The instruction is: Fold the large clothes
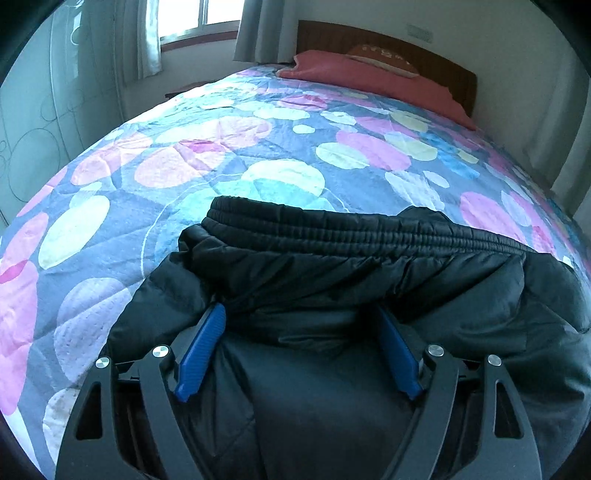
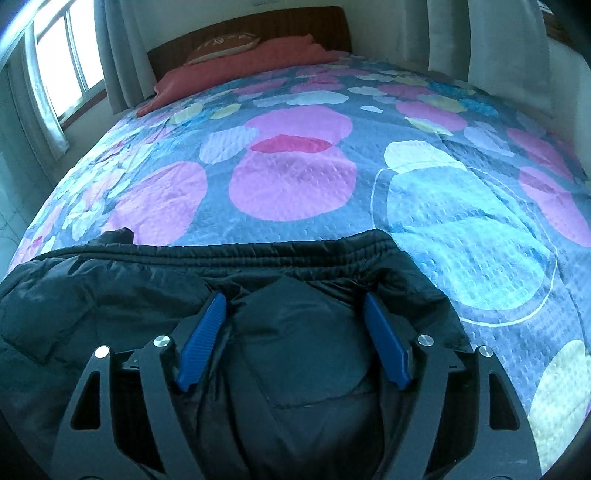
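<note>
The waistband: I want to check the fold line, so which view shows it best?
The left wrist view: the waistband runs nearly across the frame, its gathered ribs sharp, above the open left gripper. The right wrist view shows the same waistband flatter and dimmer beyond the open right gripper.

Brown cushion (image 1: 382, 59) – lettering there, too blurred to read.

One black padded garment (image 1: 369, 280) lying on one bedspread (image 1: 258, 147), two pillows (image 1: 369, 79) sitting upper right of the left view, one window (image 1: 199, 18) showing.

Black quilted garment (image 1: 369, 280), grey bedspread (image 1: 207, 155) with pink, pale circles, red pillow (image 1: 369, 77)
</note>
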Motion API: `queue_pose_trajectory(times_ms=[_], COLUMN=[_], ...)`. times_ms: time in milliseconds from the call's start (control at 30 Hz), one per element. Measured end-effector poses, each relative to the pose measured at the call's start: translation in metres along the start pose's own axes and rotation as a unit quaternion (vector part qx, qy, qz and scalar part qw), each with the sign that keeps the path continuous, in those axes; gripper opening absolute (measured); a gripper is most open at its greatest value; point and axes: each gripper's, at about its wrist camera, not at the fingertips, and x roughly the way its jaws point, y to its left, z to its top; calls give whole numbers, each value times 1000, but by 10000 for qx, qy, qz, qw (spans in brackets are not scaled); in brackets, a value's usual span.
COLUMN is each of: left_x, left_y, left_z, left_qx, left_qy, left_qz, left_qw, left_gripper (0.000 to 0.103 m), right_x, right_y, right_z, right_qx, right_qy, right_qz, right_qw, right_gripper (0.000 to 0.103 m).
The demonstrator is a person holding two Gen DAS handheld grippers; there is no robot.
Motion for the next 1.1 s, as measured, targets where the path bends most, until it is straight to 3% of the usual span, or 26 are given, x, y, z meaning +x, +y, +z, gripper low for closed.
queue_pose_trajectory(times_ms=[233,400,500,600,700,833,900,967,1100], left_x=[-9,-55,-92,-130,-149,-147,-138,-127,-114], left_y=[-1,26,47,71,92,101,93,85,74], left_z=[9,5,-11,-39,-71,-112,-126,-130,-124], left_qx=[59,-661,-1058,-1342,-1753,-2298,-2328,-2334,-2273], left_qy=[231,117,-107,-404,-456,-73,140,321,240], left_qz=[120,-343,-459,-250,-269,-698,-1009,-1270,-1194], left_qw=[9996,9972,9933,9898,9831,9707,9672,9635,9662], left_gripper=[80,80,80,81,83,83,83,84,86], right_x=[-12,-63,-91,-111,-128,-137,-133,-133,-133], right_y=[2,-21,-41,-65,-89,-104,-105,-102,-88], right_z=[7,0,-15,-34,-61,-100,-119,-130,-131], right_qx=[-40,222,357,631,1075,1653,1909,1980,1953], right_qy=[136,-51,-45,-14,103,343,556,487,450], right_qz=[-115,-20,-51,-91,-34,453,614,641,555], right_qw=[9998,9997,9993,9980,9941,9846,9781,9769,9781], right_gripper=[76,76,77,78,78,78,81,84,84])
